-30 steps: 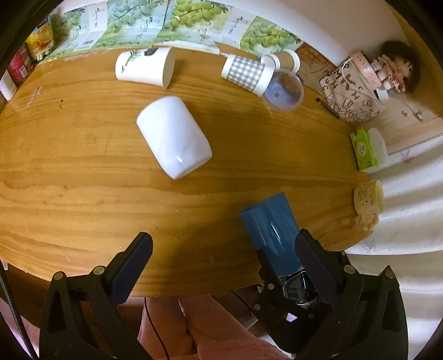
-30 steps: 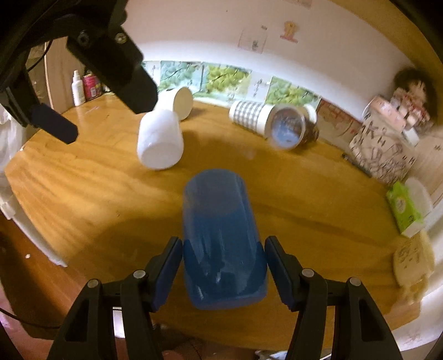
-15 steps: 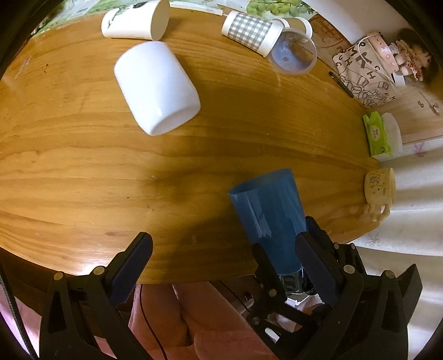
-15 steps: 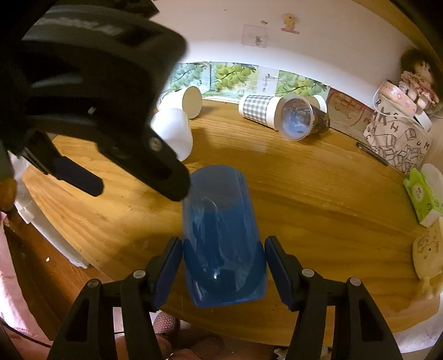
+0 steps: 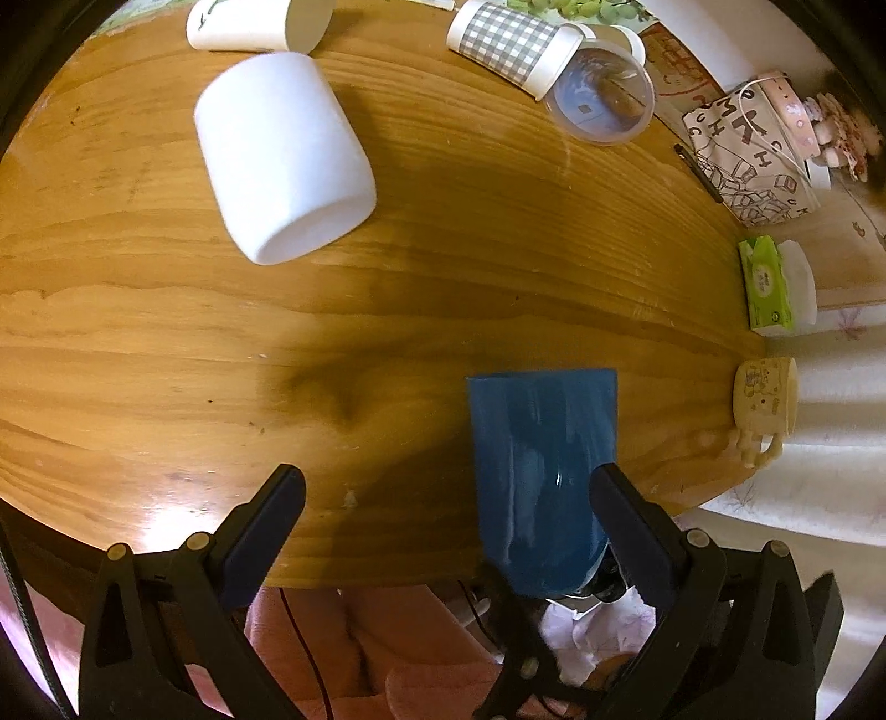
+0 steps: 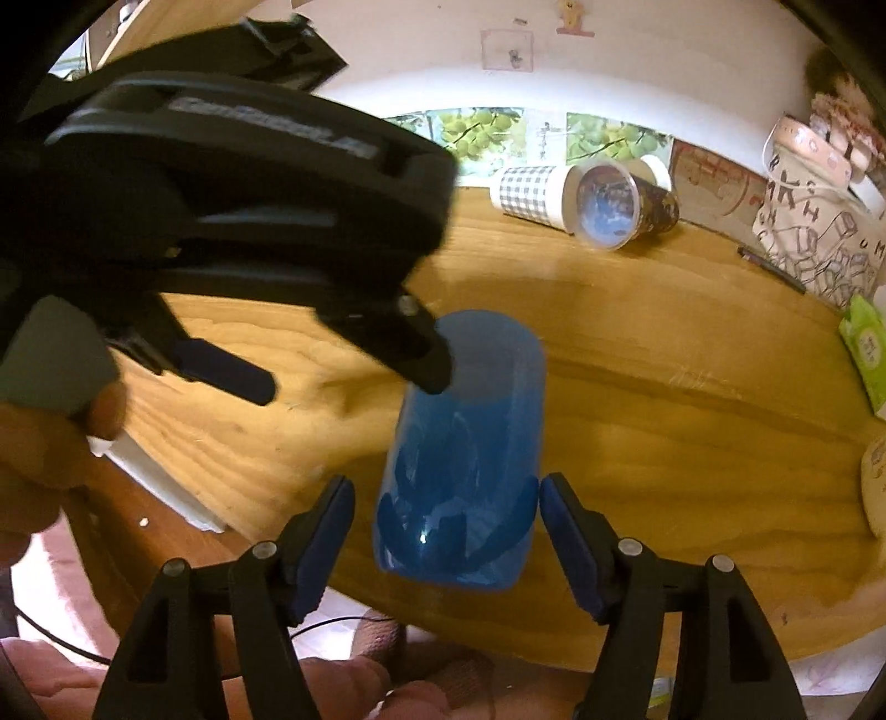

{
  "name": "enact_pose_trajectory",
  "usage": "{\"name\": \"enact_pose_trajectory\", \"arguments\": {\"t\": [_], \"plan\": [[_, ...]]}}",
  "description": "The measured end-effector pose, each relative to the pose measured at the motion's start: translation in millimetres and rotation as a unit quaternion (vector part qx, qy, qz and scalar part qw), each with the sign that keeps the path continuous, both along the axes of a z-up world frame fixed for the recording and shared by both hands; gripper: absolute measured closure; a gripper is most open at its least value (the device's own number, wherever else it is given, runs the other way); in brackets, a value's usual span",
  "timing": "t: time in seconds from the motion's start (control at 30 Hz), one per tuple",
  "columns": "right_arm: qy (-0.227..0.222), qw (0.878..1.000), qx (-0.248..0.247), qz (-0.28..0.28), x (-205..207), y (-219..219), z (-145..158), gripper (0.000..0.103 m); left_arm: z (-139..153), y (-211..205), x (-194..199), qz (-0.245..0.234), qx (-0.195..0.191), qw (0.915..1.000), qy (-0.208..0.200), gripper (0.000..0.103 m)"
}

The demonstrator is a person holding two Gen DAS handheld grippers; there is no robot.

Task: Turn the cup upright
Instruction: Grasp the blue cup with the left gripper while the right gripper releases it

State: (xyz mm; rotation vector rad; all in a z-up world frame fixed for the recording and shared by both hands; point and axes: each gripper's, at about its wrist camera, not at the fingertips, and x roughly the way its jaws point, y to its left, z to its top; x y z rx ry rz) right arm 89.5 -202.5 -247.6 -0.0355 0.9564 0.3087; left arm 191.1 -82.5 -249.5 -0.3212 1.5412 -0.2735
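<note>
A translucent blue cup (image 6: 470, 443) is gripped near one end between the pads of my right gripper (image 6: 447, 523) and held tilted over the near edge of the wooden table (image 6: 664, 399). The same blue cup (image 5: 540, 471) shows in the left wrist view at lower right, beside my left gripper's right finger (image 5: 626, 509). My left gripper (image 5: 443, 498) is open and empty above the table's near edge. Its black body (image 6: 232, 221) crosses the right wrist view at upper left, one fingertip just in front of the cup's far end.
A white cup (image 5: 282, 155) lies on its side at the left. A paper cup (image 5: 255, 22), a checked cup (image 5: 509, 41) and a clear cup (image 5: 601, 102) lie at the back. A printed bag (image 5: 747, 155), tissue pack (image 5: 767, 285) and cream mug (image 5: 767, 396) sit right.
The right gripper has lifted the blue cup off the table and tilted it. The left gripper has moved closer over the cup, now filling the upper left of the right wrist view.
</note>
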Motion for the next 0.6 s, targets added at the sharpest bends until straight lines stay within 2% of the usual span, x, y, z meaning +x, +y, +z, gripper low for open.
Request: {"name": "enact_pose_trajectory", "arguments": {"t": [0.17, 0.6], "plan": [[0.011, 1.0, -0.002, 0.02, -6.6, -0.3, -0.5, 0.031, -5.6, -8.0, 4.6, 0.006, -0.019, 0.9997, 0.012, 0.001], [0.032, 0.997, 0.004, 0.064, -21.5, -13.5, -4.4, 0.031, -15.6, -38.2, 11.0, 0.004, -0.032, 0.9991, 0.028, 0.003]]}}
